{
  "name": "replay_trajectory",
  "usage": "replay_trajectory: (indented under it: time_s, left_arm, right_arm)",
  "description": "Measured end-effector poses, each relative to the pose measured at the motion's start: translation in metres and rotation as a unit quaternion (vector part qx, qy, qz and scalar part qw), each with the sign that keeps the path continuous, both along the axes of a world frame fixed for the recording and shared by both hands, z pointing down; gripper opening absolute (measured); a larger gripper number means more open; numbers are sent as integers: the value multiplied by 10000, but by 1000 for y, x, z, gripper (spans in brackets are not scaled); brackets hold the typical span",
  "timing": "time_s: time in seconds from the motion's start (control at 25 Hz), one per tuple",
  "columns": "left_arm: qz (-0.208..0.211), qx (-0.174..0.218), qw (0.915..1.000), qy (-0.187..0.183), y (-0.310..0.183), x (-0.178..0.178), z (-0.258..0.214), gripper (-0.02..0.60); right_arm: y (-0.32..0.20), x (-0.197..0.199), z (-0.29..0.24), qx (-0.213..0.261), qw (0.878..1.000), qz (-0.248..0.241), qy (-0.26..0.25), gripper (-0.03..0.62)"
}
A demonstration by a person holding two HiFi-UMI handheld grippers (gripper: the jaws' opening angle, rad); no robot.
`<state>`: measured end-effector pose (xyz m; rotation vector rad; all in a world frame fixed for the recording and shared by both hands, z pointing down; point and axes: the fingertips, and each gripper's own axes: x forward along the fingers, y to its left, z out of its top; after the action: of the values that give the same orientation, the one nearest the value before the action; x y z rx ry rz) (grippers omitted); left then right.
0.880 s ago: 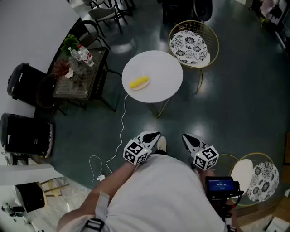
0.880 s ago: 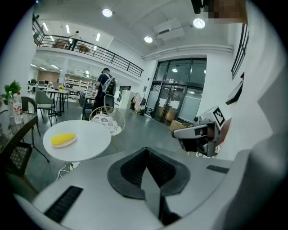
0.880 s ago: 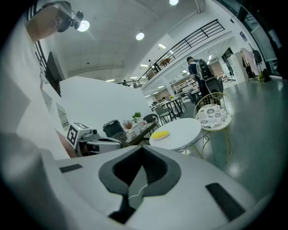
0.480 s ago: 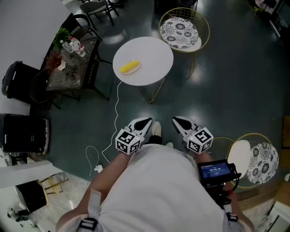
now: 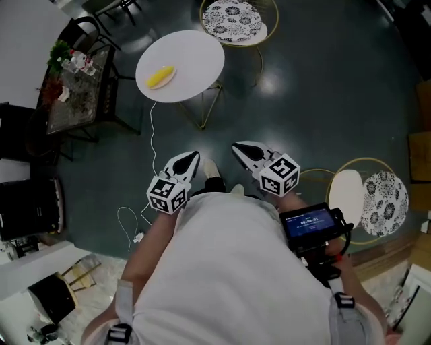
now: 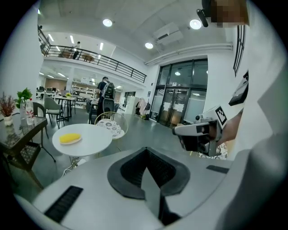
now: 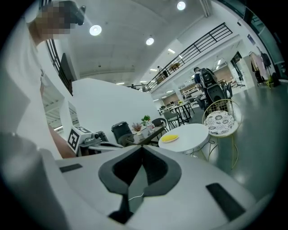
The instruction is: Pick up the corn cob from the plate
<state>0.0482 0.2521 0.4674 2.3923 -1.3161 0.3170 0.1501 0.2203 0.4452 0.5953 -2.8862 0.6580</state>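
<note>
In the head view the left tool (image 5: 194, 156) and the right tool (image 5: 236, 146) are held side by side close against the person's body, both pointing ahead over the dark floor. The corn cob (image 5: 160, 76) lies on its plate (image 5: 166, 83) on the round white surface (image 5: 195, 54), well ahead of both tools and off to the left tool's side. A chair (image 5: 236, 17) with a patterned cushion stands just beyond the surface. In the left gripper view the jaws are pressed together with nothing between them. The yellow cob on the plate sits far ahead, left of the jaw tips. In the right gripper view the jaws likewise meet, empty, with the cob well ahead and slightly right of them.
</note>
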Motion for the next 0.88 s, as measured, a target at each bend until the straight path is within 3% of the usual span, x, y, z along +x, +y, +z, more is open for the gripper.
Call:
replay_trajectory:
  time_s: [0.24, 0.88]
  left_arm:
    - [-72, 18, 10000, -56, 5, 1, -2, 6]
    - [-434, -86, 9990, -92, 11, -39, 2, 6]
  right_arm:
    - [1, 4, 0, -64, 10000, 19, -17, 9]
    - [-8, -30, 6, -221, 9997, -133, -56, 8]
